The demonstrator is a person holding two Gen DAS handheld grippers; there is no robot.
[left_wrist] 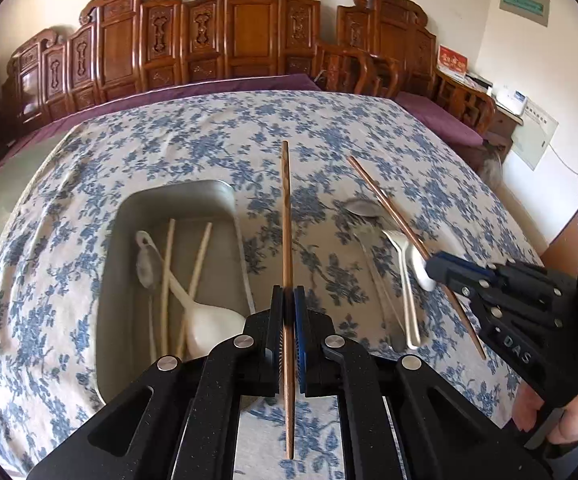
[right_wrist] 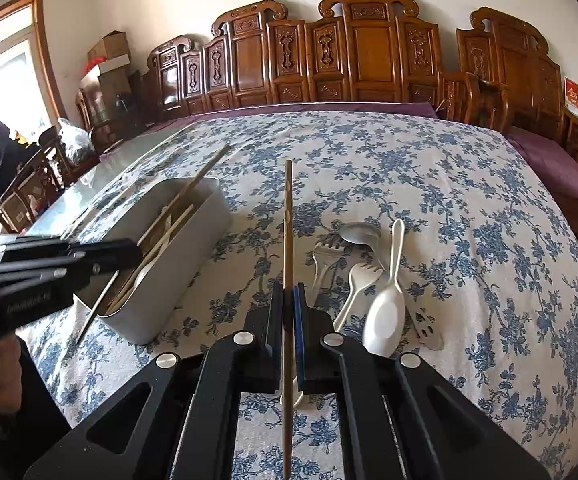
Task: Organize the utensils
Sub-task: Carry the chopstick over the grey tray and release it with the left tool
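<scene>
My left gripper (left_wrist: 289, 294) is shut on a brown wooden chopstick (left_wrist: 286, 208), held a little to the right of the grey bin (left_wrist: 177, 189). The bin holds a white spoon (left_wrist: 209, 326) and two cream chopsticks (left_wrist: 199, 256). My right gripper (right_wrist: 288, 291) is shut on a second brown chopstick (right_wrist: 287, 216) above the floral cloth. In the left wrist view the right gripper (left_wrist: 435, 264) hovers over the loose utensils. From the right wrist view, the left gripper (right_wrist: 137, 254) and its chopstick (right_wrist: 205, 172) hang over the bin (right_wrist: 177, 280).
On the cloth to the right of the bin lie a white spoon (right_wrist: 385, 312), a white fork (right_wrist: 359, 276), a metal spoon (right_wrist: 359, 234) and another fork (right_wrist: 325, 252). Carved wooden benches (right_wrist: 369, 56) line the far side. A hand (left_wrist: 569, 420) grips the right tool.
</scene>
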